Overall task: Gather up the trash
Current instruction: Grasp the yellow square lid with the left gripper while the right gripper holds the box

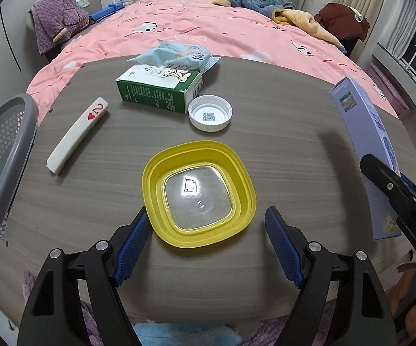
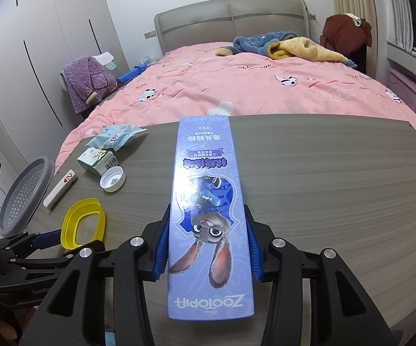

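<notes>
My right gripper (image 2: 206,225) is shut on a long purple Zootopia box (image 2: 208,201), held lengthwise above the wooden table; the same box (image 1: 372,144) shows at the right edge of the left wrist view. My left gripper (image 1: 208,225) stands open just in front of a yellow square lid (image 1: 199,193) that lies on the table, its blue pads (image 1: 134,245) on either side of the lid's near edge without touching it. Further back lie a white round cap (image 1: 210,112), a green carton (image 1: 158,90), a light blue wrapper (image 1: 176,56) and a white strip with a red heart (image 1: 78,134).
A grey perforated basket (image 1: 0,167) stands at the table's left edge. A bed with a pink cover (image 1: 208,31) lies behind the table (image 1: 294,150), with clothes piled on it. The basket (image 2: 23,196) and yellow lid (image 2: 84,222) also show left in the right wrist view.
</notes>
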A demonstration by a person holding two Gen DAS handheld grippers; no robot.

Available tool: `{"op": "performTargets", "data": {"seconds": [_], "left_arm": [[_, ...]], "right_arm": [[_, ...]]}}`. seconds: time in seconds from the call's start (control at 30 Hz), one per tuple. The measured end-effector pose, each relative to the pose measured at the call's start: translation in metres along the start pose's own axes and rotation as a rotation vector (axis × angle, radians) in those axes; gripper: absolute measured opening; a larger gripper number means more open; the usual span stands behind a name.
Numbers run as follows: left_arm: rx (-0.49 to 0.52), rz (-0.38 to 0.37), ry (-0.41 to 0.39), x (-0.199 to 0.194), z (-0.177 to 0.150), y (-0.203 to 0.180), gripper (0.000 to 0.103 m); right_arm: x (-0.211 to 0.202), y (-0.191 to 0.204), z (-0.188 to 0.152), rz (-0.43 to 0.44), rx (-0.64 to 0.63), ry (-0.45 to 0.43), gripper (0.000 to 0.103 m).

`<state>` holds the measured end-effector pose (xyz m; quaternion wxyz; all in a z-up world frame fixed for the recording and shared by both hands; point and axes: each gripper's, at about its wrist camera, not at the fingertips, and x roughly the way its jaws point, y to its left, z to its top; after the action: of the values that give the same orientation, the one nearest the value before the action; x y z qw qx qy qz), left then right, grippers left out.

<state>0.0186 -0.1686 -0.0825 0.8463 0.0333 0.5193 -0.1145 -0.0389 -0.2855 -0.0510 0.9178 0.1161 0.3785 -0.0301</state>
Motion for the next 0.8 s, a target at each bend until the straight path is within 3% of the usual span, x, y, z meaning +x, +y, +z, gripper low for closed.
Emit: {"op": "performTargets", "data": {"seconds": [0.2, 0.23, 0.57, 0.8], "left_arm": [[0.002, -0.002, -0.02, 0.004, 0.006, 0.002, 0.075], [0.002, -0.003, -0.026, 0.003, 0.007, 0.003, 0.069], [0.009, -0.05, -0.049, -0.007, 0.007, 0.018, 0.067], [0.001, -0.046, -0.169, -0.044, 0.007, 0.039, 0.068]], "right_arm": [[0.0, 0.002, -0.001, 0.002, -0.001, 0.008, 0.043], [0.0, 0.003, -0.001, 0.003, -0.001, 0.01, 0.043], [-0.004, 0.014, 0.0, -0.002, -0.014, 0.022, 0.043], [-0.007, 0.04, 0.006, -0.009, -0.067, 0.035, 0.043]]}}
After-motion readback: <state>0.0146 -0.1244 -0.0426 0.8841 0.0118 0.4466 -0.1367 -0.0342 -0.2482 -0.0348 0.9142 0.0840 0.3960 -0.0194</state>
